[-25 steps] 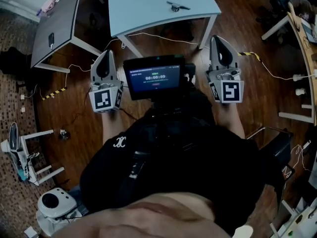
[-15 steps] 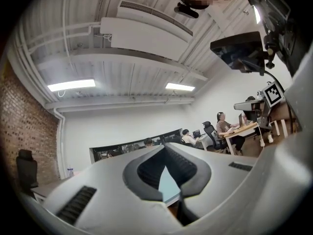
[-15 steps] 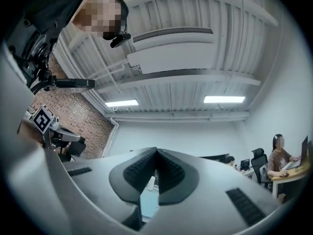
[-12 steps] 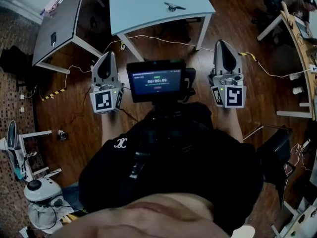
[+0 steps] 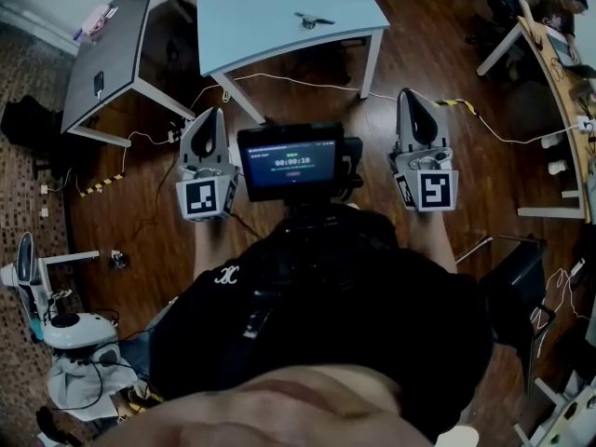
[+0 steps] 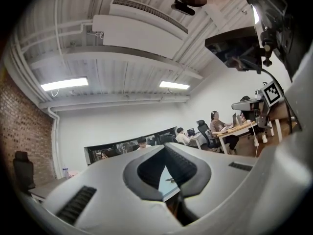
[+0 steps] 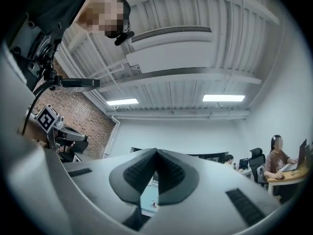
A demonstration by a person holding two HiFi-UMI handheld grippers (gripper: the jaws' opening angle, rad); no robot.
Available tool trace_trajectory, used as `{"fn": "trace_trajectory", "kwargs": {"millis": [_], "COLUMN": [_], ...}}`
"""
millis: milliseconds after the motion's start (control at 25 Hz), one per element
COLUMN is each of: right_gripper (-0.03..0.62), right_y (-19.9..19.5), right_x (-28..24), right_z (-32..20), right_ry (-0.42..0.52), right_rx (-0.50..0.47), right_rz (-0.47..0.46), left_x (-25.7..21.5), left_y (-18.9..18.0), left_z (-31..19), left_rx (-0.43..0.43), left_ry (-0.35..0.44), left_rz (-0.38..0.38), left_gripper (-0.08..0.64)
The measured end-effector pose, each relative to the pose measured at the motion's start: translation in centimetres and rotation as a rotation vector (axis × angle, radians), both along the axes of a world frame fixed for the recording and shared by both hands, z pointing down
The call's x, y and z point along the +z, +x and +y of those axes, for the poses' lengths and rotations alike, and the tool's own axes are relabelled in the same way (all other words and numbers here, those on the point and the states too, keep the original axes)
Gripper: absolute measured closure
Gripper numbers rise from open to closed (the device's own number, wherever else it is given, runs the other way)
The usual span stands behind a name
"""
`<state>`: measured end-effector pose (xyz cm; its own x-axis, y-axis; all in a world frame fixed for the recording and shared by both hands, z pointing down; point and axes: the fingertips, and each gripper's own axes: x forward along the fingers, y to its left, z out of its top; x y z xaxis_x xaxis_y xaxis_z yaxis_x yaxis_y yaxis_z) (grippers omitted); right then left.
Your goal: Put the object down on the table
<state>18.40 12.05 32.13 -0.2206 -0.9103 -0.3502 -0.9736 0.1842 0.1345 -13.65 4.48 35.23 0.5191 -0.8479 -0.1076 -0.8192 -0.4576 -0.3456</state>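
You hold the left gripper (image 5: 209,115) and the right gripper (image 5: 411,96) level in front of you, on either side of the lit screen (image 5: 291,161), and both are clenched tip to tip with nothing between the jaws. The small dark object (image 5: 312,19) lies on the far light blue table (image 5: 251,35), towards its right half, well apart from both grippers. The dark wooden floor (image 5: 307,91) lies between you and that table.

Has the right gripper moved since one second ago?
Yes: the right gripper shifted right, away from the blue table's leg, toward the striped floor tape.
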Motion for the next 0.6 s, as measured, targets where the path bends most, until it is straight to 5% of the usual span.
{"fn": "trace_trajectory", "kwargs": {"millis": [400,600], "right_gripper": [0.615,0.615], "right_y": [0.8,3.8], "right_x": [0.8,1.5], "right_z": [0.0,0.0], "right_ry": [-0.027,-0.038], "right_rx": [0.003,-0.021], "right_rz": [0.061,-0.079], "left_x": [-0.1,0.2], "left_y": [0.2,1.8], "left_z": [0.3,0.4], "left_rx": [-0.044,-0.039], "left_ry": [-0.013,-0.017], "left_rz": [0.016,0.011], "left_gripper": [0.548,0.548]}}
